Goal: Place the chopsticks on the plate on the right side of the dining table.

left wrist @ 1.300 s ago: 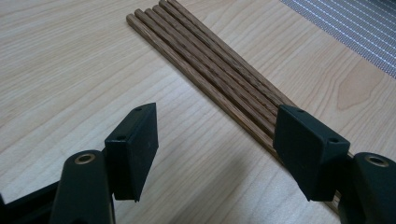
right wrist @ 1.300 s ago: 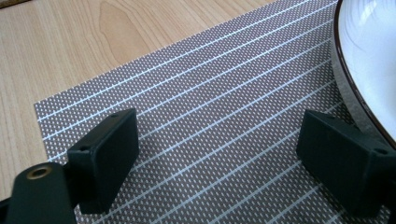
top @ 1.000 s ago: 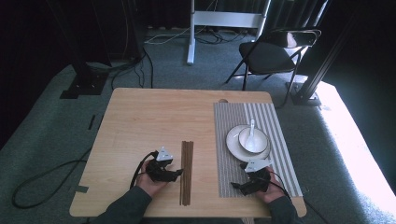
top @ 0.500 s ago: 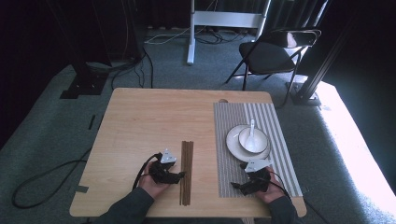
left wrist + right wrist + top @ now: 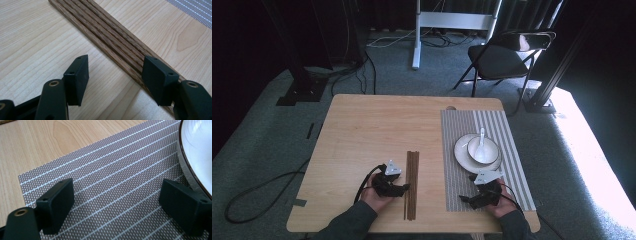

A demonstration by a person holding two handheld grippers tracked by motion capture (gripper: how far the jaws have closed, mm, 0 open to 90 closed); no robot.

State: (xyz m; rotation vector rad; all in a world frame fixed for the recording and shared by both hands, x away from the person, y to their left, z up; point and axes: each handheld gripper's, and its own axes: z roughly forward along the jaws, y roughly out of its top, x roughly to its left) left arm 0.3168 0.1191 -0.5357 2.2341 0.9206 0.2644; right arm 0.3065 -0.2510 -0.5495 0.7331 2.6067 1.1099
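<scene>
The high view looks forward and down over the whole tabletop (image 5: 377, 130). Each gripper view skims it closely; the striped placemat (image 5: 112, 182) appears in all three.

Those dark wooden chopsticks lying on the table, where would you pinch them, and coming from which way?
Grip the chopsticks across their width near the end closest to the person, coming down from above. They lie flat, side by side, as a narrow bundle, so jaws straddling both long edges can squeeze them together. The left gripper already straddles them, its jaws just closing.

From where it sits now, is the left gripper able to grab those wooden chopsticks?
Probably yes. The left gripper sits low on the table, jaws open and just closing, straddling the chopsticks; nothing blocks it.
</scene>
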